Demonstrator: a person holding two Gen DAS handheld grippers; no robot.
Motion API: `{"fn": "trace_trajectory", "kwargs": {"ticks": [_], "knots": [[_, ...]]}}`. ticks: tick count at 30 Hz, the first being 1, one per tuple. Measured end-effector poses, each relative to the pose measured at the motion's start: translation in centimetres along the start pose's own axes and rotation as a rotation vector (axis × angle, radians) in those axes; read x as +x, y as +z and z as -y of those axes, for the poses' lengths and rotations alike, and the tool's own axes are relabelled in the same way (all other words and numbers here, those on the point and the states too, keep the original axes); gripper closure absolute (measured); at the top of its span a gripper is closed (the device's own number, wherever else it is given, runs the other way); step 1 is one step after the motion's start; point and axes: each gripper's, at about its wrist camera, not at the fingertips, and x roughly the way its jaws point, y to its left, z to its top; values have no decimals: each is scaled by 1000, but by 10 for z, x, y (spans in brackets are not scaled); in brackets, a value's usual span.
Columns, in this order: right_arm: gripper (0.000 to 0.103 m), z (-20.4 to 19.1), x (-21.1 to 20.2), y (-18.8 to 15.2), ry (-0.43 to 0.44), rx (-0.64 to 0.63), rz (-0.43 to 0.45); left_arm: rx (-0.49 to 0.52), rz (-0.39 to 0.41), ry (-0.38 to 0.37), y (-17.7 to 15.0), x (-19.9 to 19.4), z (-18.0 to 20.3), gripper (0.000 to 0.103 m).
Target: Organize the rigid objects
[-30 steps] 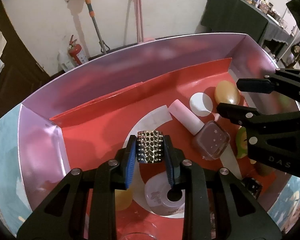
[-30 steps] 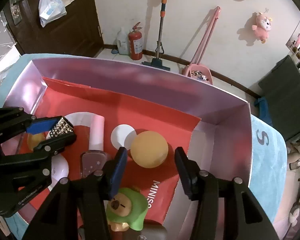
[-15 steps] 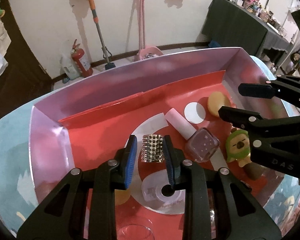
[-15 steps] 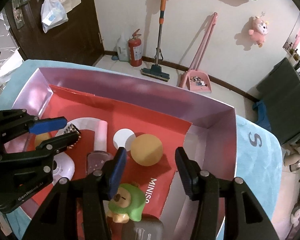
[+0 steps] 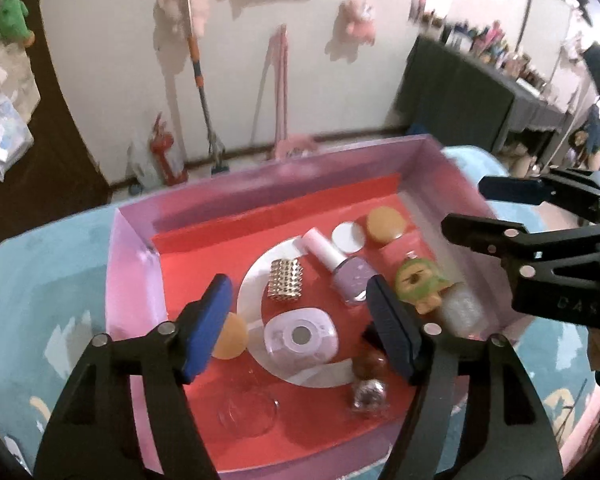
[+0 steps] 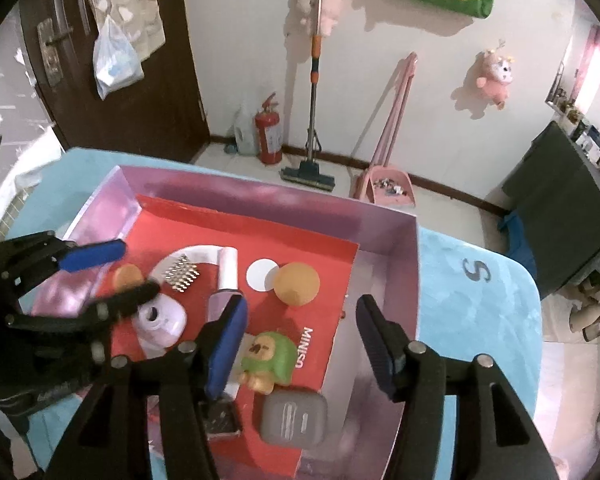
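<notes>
The left gripper [image 5: 300, 320], clamped on the studded block [image 5: 285, 285] a second ago, now stands wide open and empty; the block lies released ahead of it in the box [image 5: 132, 264]. Placement complete.

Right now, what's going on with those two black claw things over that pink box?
A person holds a claw in each hand, sorting small objects into the pink box. The left gripper is open and empty, above the studded silver block lying on the red liner. The right gripper is open too, hovering over the green toy figure. A nail polish bottle, orange ball and grey case lie inside as well.
</notes>
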Motion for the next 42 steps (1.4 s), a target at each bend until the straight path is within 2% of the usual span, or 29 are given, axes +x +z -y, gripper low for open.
{"fn": "trace_trajectory", "kwargs": {"ticks": [5,7,9,11,13,15,20,26,30,34,37,40,42], "knots": [[39,-4,-35,-16,11,12,69,-34,61,-18,-17,-33,5,35],[29,-6,-49,-24,4,9,106,-34,103,17,-25,-46,7,31],[27,-9,-64,-34,1,5,152,-40,154,47,-34,-58,7,26],[19,-13,-74,-42,7,5,182,-58,203,81,-44,-70,7,21],[9,-18,-84,-52,3,0,223,-77,256,110,-54,-78,6,15],[5,-24,-91,-63,-11,-10,270,-95,307,146,-66,-85,5,9],[0,-33,-91,-87,-19,-2,359,-141,400,221,-87,-87,2,5],[0,-27,-60,-103,-26,62,388,-152,392,222,-99,-62,1,5],[0,-24,-35,-109,-69,54,398,-117,386,248,-98,-43,8,5],[0,-20,-19,-110,-78,55,394,-140,364,216,-97,-26,3,5],[0,-18,-11,-112,-85,60,388,-138,352,227,-99,-18,1,5],[0,-12,-9,-114,-35,94,385,-143,333,211,-99,-13,1,5],[0,-13,-10,-115,-40,93,392,-141,330,201,-99,-12,1,5]]}}
